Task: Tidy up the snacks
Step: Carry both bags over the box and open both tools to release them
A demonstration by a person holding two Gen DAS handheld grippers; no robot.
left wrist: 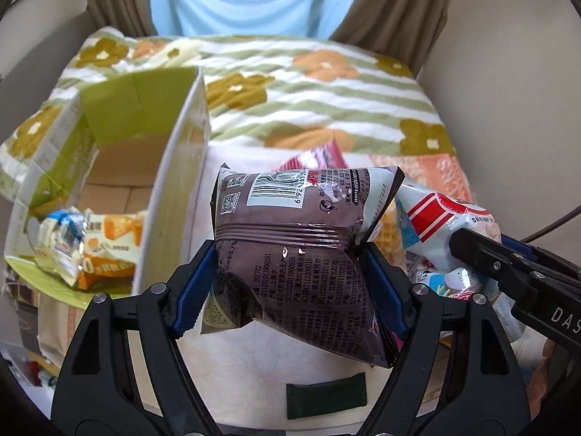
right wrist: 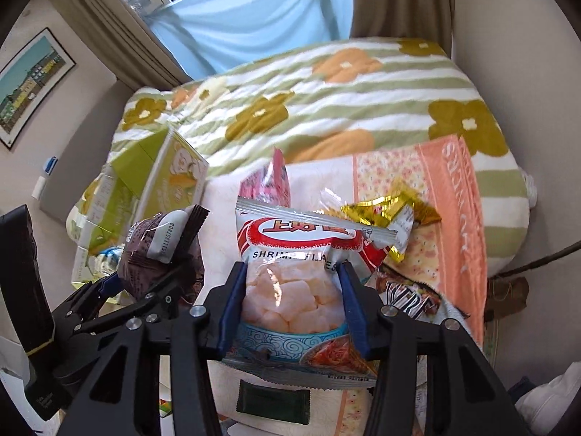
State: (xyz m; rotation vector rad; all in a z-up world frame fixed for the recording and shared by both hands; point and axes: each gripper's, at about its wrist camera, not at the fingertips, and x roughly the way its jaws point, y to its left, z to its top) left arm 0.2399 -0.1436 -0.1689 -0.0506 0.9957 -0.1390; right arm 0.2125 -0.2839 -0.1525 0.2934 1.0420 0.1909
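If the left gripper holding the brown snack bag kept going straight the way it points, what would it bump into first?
Probably the pink snack packet lying just beyond the brown snack bag held by the left gripper, then the flowered green-striped blanket. Depth is hard to judge here.

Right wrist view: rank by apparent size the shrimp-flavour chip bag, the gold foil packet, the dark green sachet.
1. White-and-red shrimp-flavour chip bag, largest, though it sits nearest the lens, in the right claw.
2. Dark green flat sachet and crinkled gold foil packet look alike in size; the sachet is nearer, so unranked.
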